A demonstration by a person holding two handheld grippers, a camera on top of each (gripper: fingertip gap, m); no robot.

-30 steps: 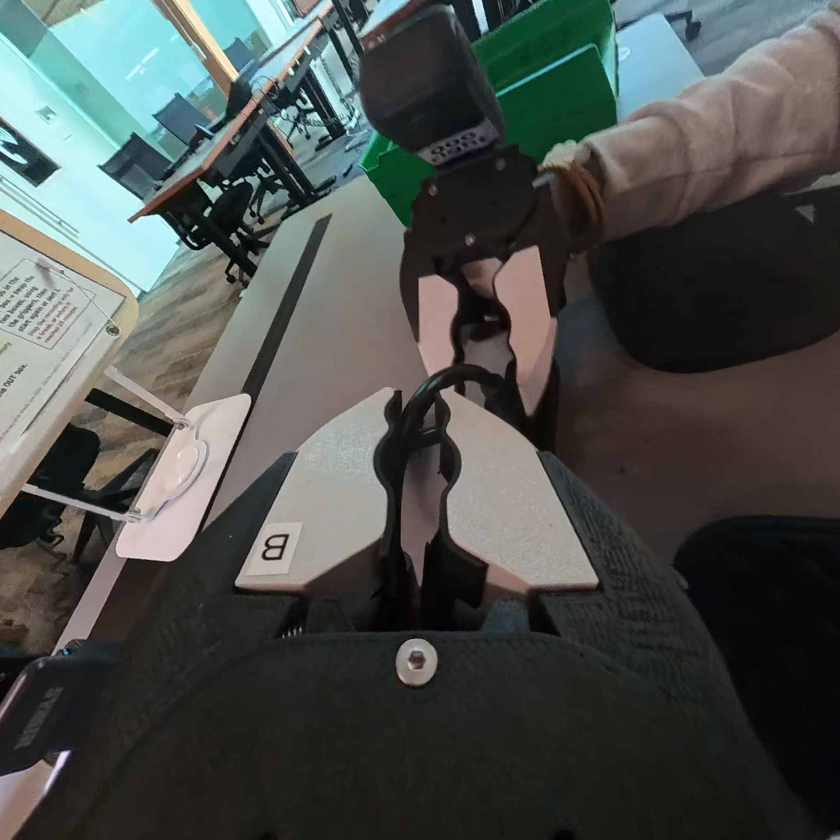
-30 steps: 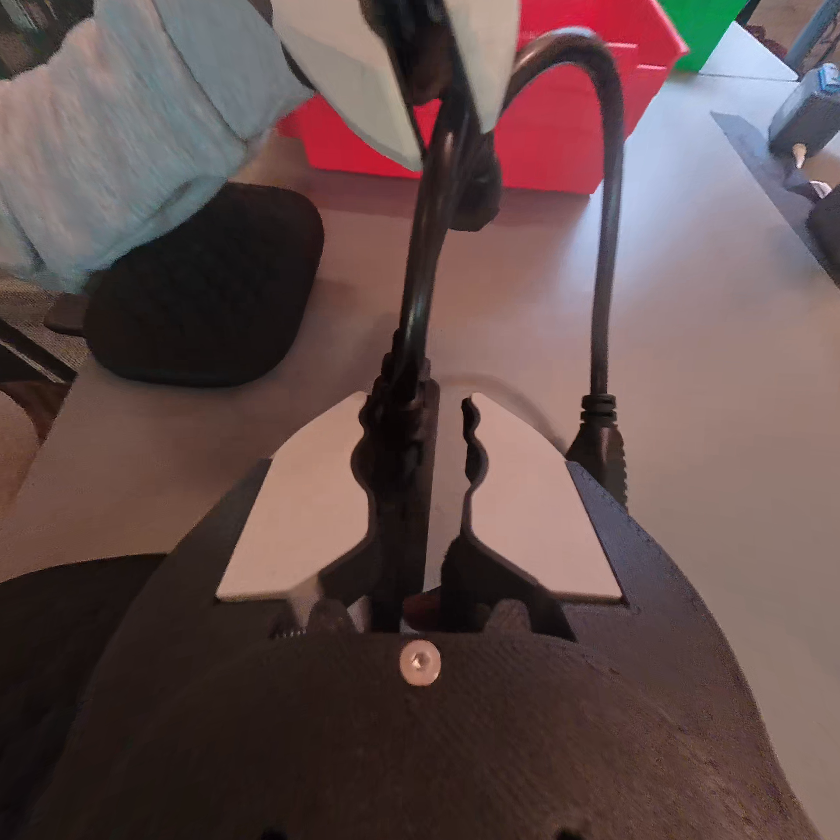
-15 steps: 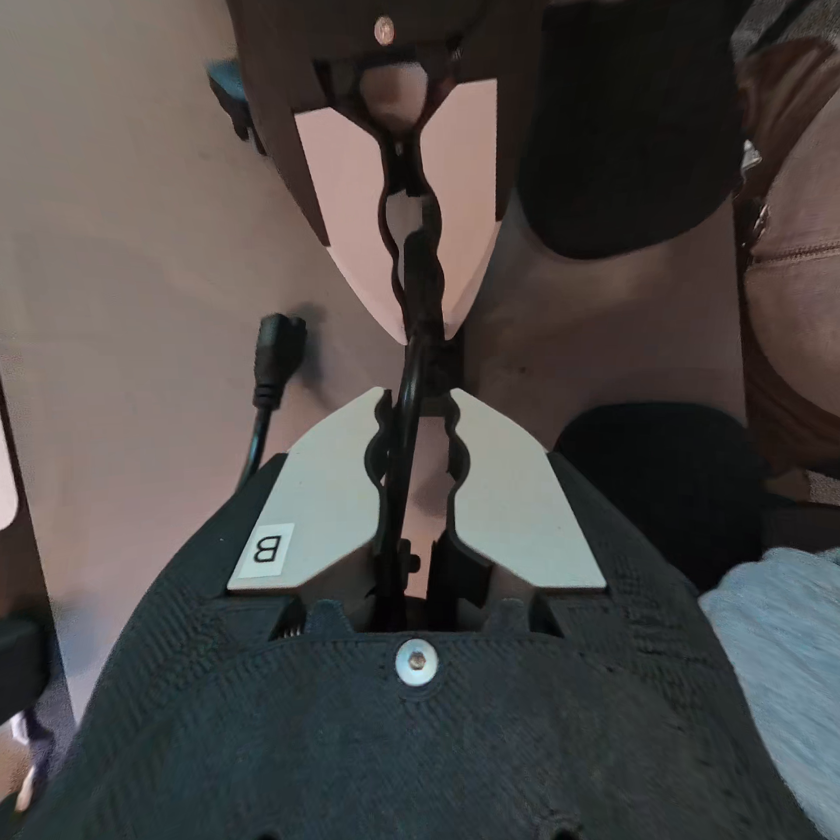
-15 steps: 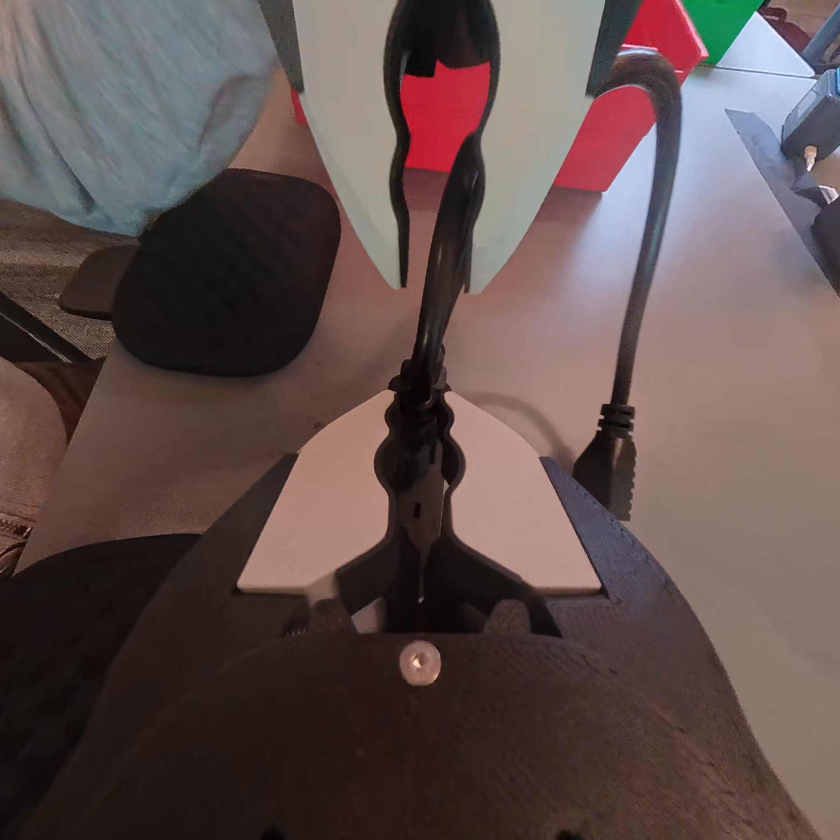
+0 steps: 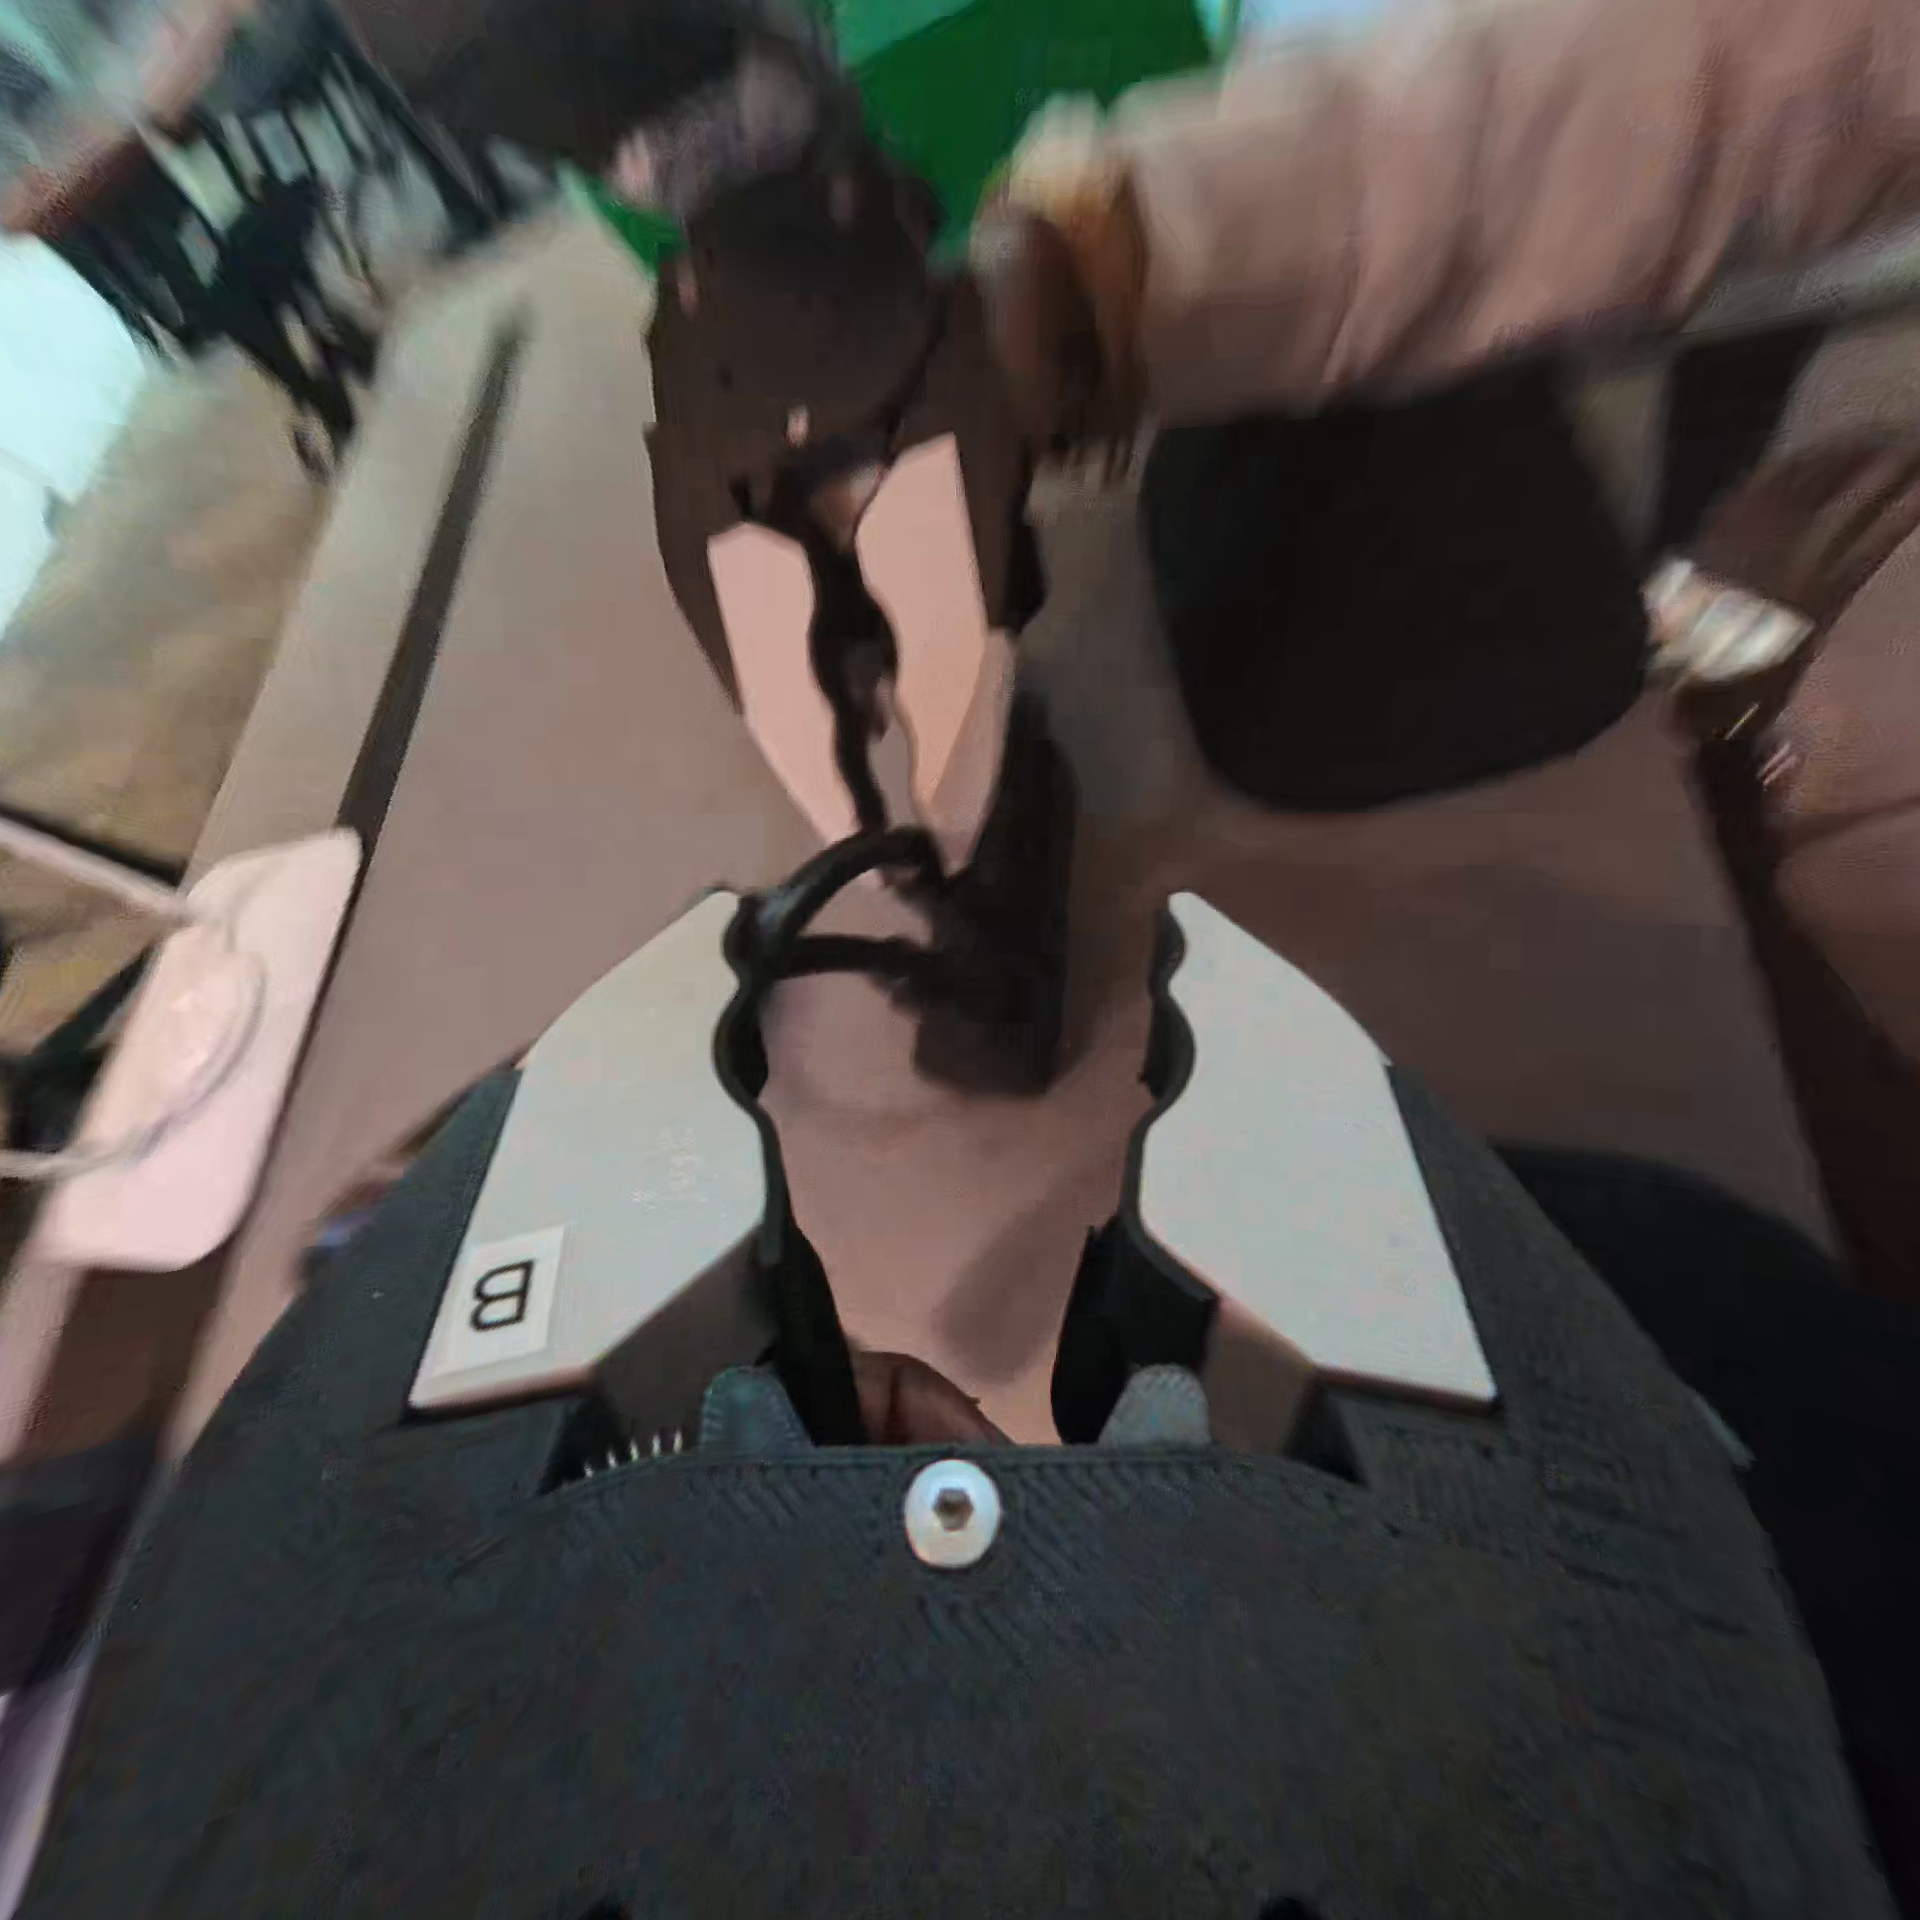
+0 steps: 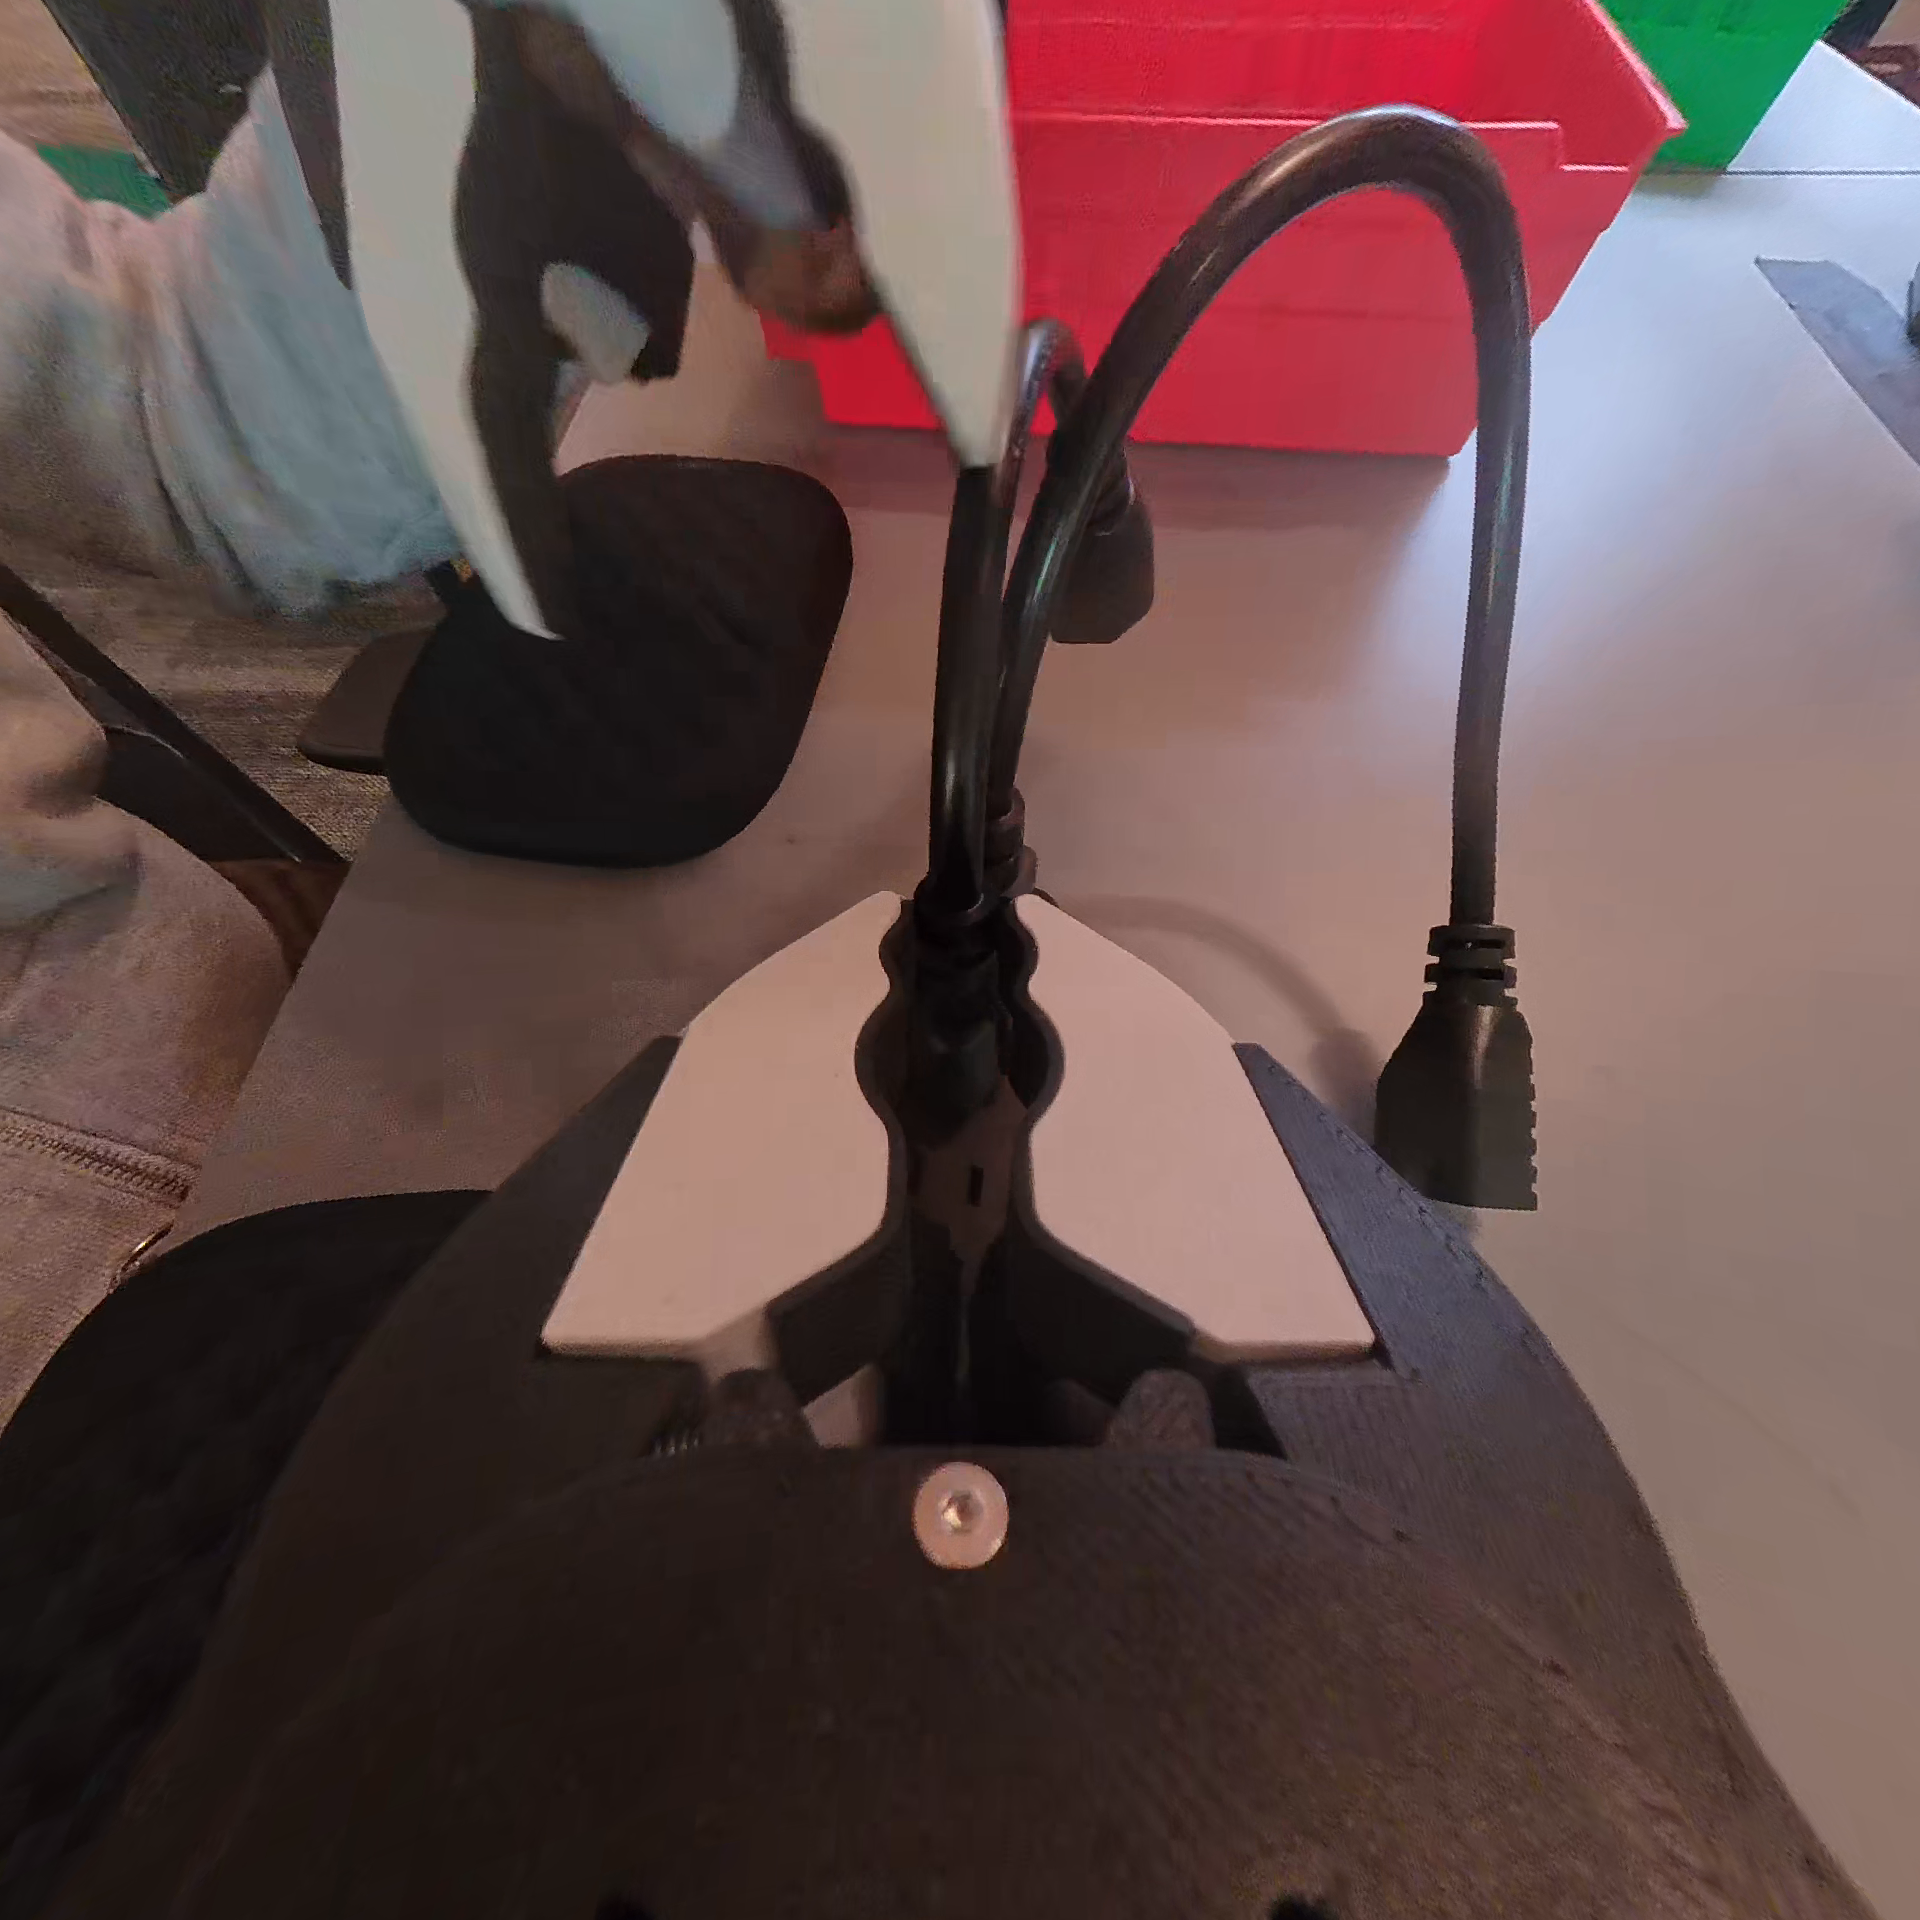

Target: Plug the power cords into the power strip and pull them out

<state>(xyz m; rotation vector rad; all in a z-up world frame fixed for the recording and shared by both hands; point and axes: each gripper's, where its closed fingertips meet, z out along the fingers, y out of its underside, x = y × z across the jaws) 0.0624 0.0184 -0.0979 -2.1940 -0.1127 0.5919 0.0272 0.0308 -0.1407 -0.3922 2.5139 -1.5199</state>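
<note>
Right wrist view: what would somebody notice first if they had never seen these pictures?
Probably the thick black power cord arching up over the grey table, its plug end hanging just right of the right hand-held gripper, which is shut on the cord's other end. Behind it sits a bright red bin. The left hand-held gripper stands open, and its view is very blurred.

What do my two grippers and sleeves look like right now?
Both are black textured printed bodies with pale grey pointed fingers, wavy black inner edges and a silver screw. The left gripper carries a small lettered white sticker. The sleeves are light and fuzzy.
</note>
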